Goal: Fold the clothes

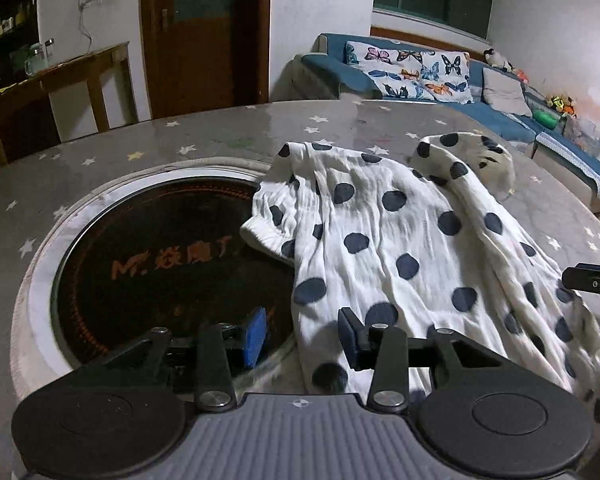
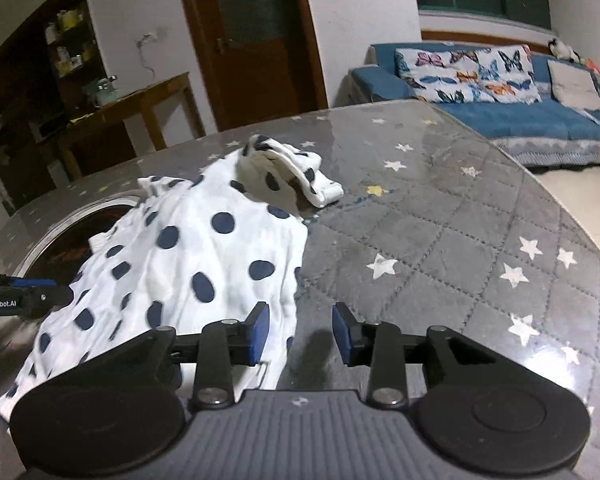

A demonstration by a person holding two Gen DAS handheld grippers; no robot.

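The right gripper (image 2: pixel 300 334) hangs over the near edge of a white garment with navy dots (image 2: pixel 204 248), its blue pads apart and pressing on nothing. The garment lies rumpled on a grey star-printed table cover (image 2: pixel 440 240) (partly over a round dark inset (image 2: pixel 72 236)). The left gripper (image 2: pixel 32 294) pokes in at the left edge.

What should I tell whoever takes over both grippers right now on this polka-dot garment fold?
Left gripper: open, nothing between the pads, at the garment's near left edge.
Right gripper: open, empty, at the near right edge.
Polka-dot garment: spread on the star-print table cover, its left part lying over the round dark hotplate. Far right sleeve is bunched up.
Done: the garment looks laid out, with both sides lying inward along its length; both grippers are off it.
Left: probably flatten the sleeve, then fold the near hem up toward the collar.
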